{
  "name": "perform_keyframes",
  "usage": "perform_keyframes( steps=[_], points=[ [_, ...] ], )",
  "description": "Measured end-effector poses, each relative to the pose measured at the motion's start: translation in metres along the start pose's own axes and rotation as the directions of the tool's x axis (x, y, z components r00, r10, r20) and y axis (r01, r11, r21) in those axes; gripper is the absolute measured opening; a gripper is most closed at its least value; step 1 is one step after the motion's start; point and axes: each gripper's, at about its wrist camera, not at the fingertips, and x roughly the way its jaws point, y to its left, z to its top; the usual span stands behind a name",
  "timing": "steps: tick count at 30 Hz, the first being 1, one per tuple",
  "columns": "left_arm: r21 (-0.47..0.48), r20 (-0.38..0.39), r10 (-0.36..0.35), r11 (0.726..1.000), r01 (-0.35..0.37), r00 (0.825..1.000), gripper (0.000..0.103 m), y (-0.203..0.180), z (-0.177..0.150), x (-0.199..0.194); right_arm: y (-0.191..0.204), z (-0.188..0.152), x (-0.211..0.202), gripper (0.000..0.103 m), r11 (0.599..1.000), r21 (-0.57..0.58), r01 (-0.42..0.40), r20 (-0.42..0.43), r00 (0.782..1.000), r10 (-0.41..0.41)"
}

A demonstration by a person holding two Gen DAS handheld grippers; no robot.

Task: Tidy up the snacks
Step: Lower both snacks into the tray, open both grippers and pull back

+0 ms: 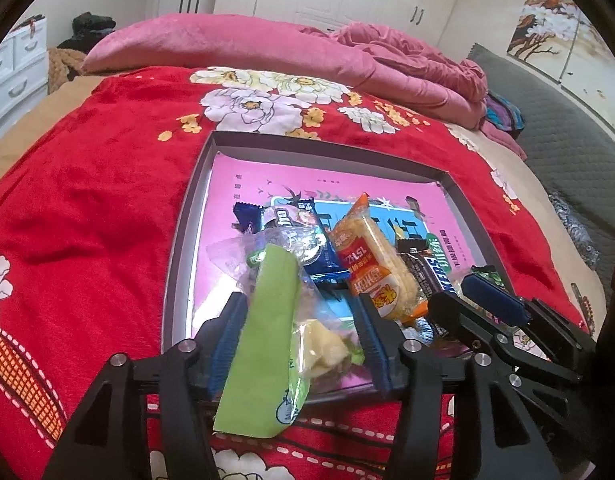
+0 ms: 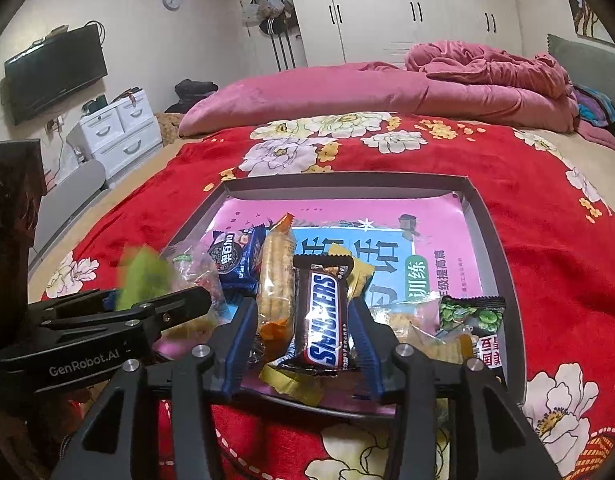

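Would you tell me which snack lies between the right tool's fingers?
The Snickers bar, dark brown with blue lettering, between the right tool fingers; the others lie outside.

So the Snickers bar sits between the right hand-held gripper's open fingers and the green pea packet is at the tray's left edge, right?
Not quite. The Snickers bar is between the right hand-held gripper's open fingers, but the green pea packet lies at the tray's right edge, as the right wrist view shows.

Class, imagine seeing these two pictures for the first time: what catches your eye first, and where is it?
A Snickers bar lies between the right gripper fingers, inside the grey tray of snacks. Leftward, a green packet sits between the left gripper fingers. All rest on a red floral blanket.
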Motion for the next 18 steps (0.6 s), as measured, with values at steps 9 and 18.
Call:
perform_keyframes(
  steps=[9, 18],
  points=[
    [-0.004, 0.016, 0.005, 1.000, -0.005, 1.000, 0.067, 0.001, 0.001, -0.003, -0.004, 0.001, -0.005, 0.051, 1.000, 0.011, 0.013, 0.017, 1.000, -0.013],
    [0.015, 0.068, 0.002, 1.000, -0.003, 0.998, 0.075, -0.002, 0.002, -0.016, -0.013, 0.005, -0.023, 0.067, 0.997, 0.036, 0.070, 0.091, 0.993, -0.073]
  ],
)
